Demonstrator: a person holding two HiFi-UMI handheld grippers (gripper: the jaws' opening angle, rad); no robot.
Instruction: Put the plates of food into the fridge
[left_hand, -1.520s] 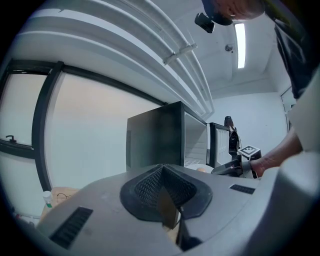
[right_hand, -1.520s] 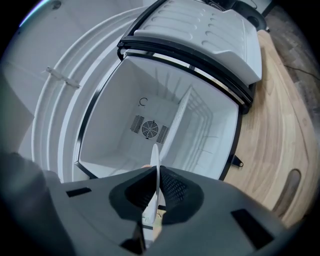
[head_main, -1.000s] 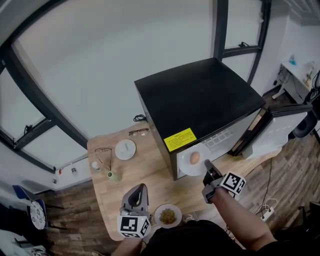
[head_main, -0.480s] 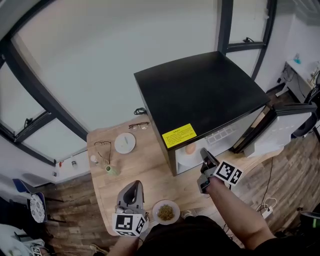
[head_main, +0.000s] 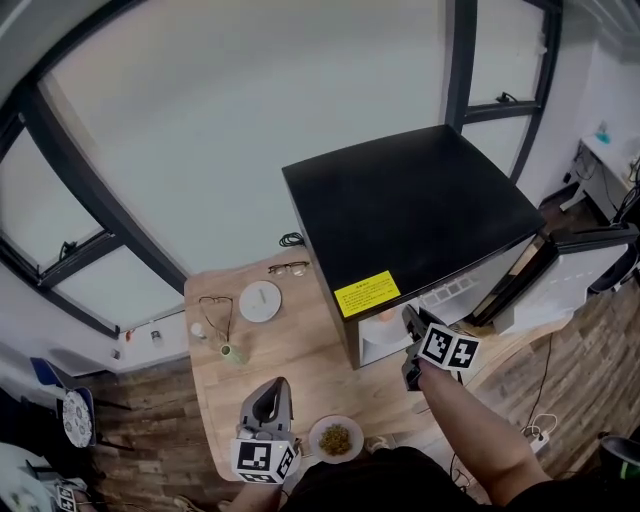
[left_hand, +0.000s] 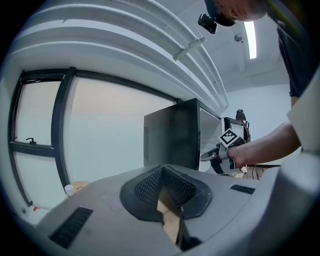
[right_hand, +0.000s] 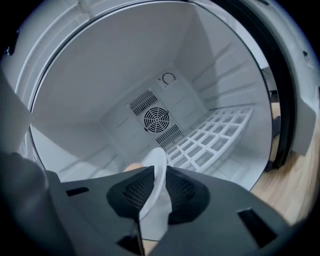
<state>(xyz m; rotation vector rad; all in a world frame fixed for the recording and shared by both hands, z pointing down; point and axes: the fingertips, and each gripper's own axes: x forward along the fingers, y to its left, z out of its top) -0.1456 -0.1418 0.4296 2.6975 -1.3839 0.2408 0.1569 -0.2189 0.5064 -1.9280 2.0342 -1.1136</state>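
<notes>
My right gripper (head_main: 408, 322) reaches into the open black mini fridge (head_main: 420, 210). In the right gripper view its pads (right_hand: 135, 187) hold the rim of a white plate (right_hand: 159, 170) between them, and the jaws are opening. A brownish food item (right_hand: 131, 168) lies on that plate, mostly hidden behind the left pad. A second plate of yellowish food (head_main: 335, 438) sits on the wooden table near its front edge. Just left of it my left gripper (head_main: 270, 395) stands shut with nothing in it.
The fridge door (head_main: 570, 275) hangs open to the right. Inside are a white wire shelf (right_hand: 210, 135) and a round fan grille (right_hand: 154, 120). A small empty white plate (head_main: 260, 300), two pairs of glasses (head_main: 288, 268) and a small green bottle (head_main: 232, 353) lie on the table's left part.
My right gripper has carried the white plate forward from the fridge's front into its interior. The left gripper has stayed by the plate of yellowish food.
</notes>
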